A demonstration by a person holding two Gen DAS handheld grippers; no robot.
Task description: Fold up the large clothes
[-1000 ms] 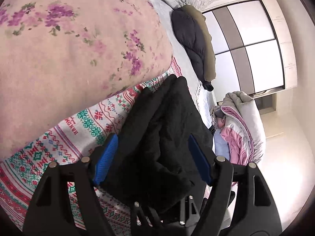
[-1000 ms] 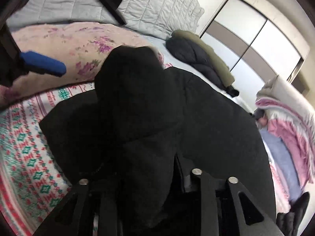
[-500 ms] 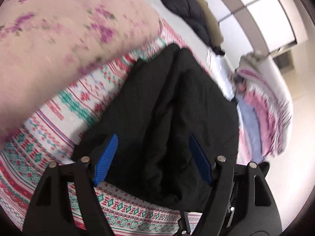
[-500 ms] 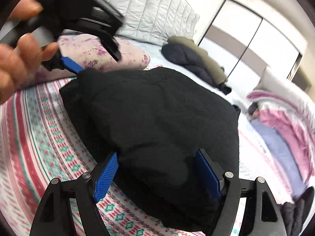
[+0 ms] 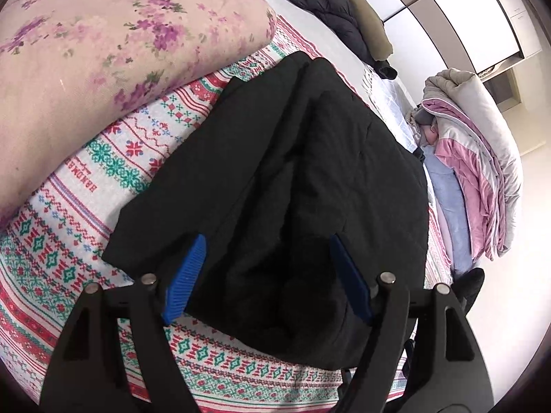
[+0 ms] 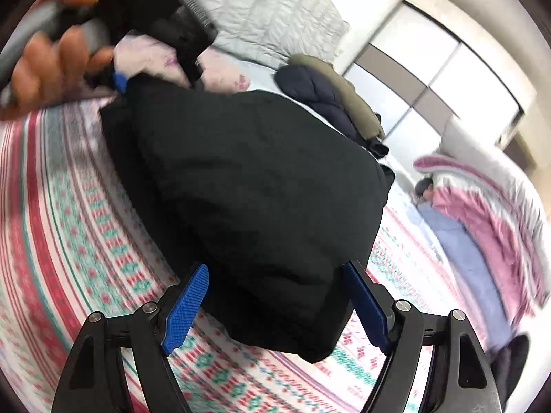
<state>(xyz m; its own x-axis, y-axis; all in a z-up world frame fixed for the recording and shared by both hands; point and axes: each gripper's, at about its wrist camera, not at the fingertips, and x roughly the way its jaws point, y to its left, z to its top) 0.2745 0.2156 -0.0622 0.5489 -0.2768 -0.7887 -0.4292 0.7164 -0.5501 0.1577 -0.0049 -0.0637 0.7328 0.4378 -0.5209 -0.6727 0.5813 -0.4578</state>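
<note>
black jacket (image 5: 296, 186): 1, centre of frame | patterned bedspread (image 5: 103, 158): 1 | floral pink pillow (image 5: 103, 44): 1, upper left | dark puffer coat (image 5: 330, 7): 1, top | folded pink-and-white quilts (image 5: 482, 158): 1 pile, right | grippers: 2, left gripper (image 5: 267, 277), right gripper (image 6: 275, 306) | blue fingertips (image 5: 186, 275): 2 per gripper

Only legible txt: red knit-style lettering, approx. "HANDM…", upside down, on white-red-green patterned bedspread (image 5: 103, 179), left wrist view. Rest cut off.
</note>
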